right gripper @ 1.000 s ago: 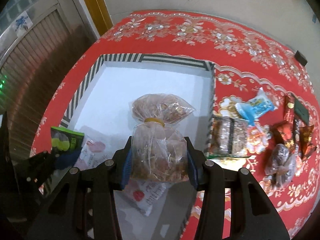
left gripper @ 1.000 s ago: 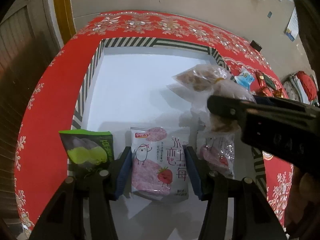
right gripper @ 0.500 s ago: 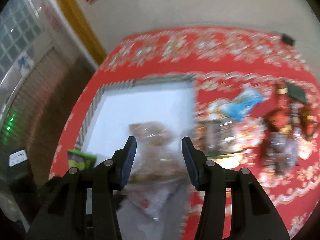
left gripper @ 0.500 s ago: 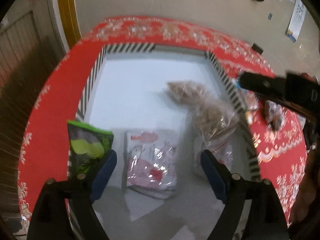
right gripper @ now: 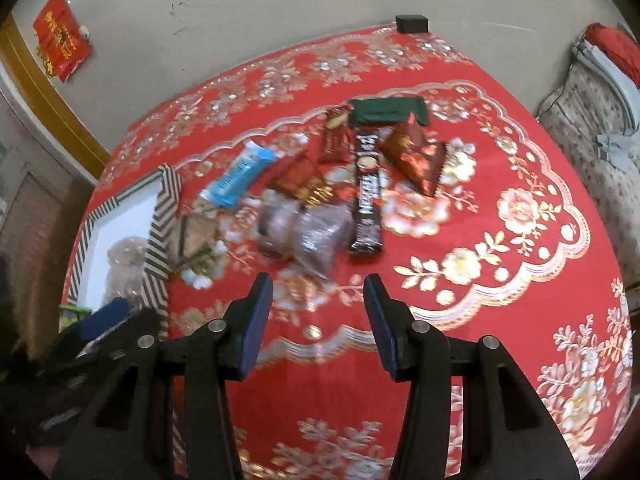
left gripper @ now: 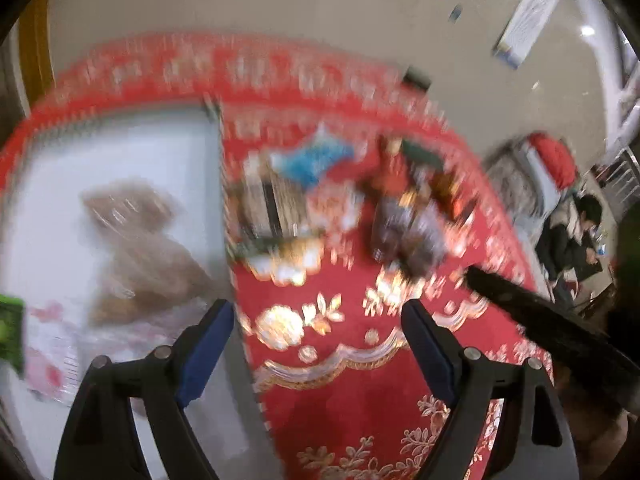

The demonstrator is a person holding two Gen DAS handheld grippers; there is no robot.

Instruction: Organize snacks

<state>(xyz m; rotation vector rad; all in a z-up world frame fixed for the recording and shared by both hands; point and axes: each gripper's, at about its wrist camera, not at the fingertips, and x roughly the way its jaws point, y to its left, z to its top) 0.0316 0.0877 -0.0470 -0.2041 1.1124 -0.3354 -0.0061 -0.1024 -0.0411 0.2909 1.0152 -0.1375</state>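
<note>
A striped-rim box (right gripper: pixel 160 216) with a white floor (left gripper: pixel 120 168) holds a clear bag of brown snacks (left gripper: pixel 140 248), a pink strawberry packet (left gripper: pixel 48 344) and a green packet (left gripper: pixel 10 332). Loose snacks lie on the red cloth to its right: a blue packet (right gripper: pixel 240 174), a clear bag of dark snacks (right gripper: pixel 316 236), a long dark coffee stick (right gripper: pixel 366 192), red and brown wrappers (right gripper: pixel 416 156) and a green packet (right gripper: pixel 386 112). My left gripper (left gripper: pixel 316 344) is open and empty over the cloth by the box's right wall. My right gripper (right gripper: pixel 318 320) is open and empty just short of the loose pile.
A red floral tablecloth (right gripper: pixel 500 240) covers the round table. A small black block (right gripper: pixel 411 23) sits at the far edge. A flat packet (right gripper: pixel 192 236) lies against the box's outer wall. The left gripper (right gripper: pixel 104 320) shows at the lower left of the right wrist view.
My right gripper let go of the clear brown-snack bag in the box; my left gripper opened off the pink packet. Both swung right toward the loose snacks.
</note>
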